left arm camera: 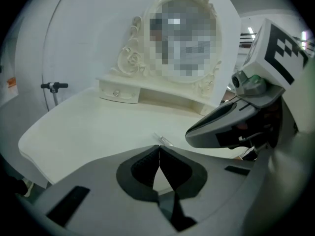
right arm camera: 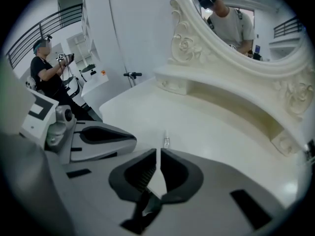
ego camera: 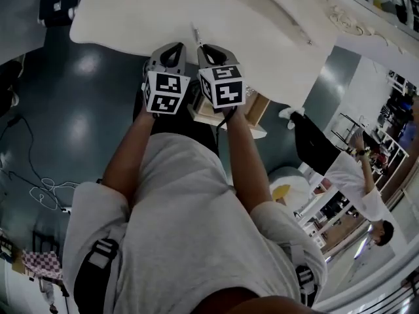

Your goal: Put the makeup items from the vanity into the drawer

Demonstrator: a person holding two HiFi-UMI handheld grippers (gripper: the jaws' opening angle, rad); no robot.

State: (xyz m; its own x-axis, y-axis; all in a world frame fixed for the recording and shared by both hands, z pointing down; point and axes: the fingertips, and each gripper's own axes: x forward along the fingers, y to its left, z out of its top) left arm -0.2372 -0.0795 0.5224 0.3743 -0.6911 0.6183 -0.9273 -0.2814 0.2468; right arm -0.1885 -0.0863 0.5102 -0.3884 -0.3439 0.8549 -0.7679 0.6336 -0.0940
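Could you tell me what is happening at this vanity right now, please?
A person holds a gripper in each hand at the front edge of the white vanity top. The left gripper and the right gripper are side by side, both shut and empty. A thin makeup stick lies on the top just ahead of them, untouched. What looks like an open drawer sits below the edge.

The left gripper (left arm camera: 159,147) and right gripper (right arm camera: 158,152) sit side by side over the vanity's (ego camera: 131,12) near edge. 1 thin stick (left arm camera: 163,140) lies on it just ahead; the mirror (right arm camera: 256,38) and a small drawer (left arm camera: 118,93) stand behind.
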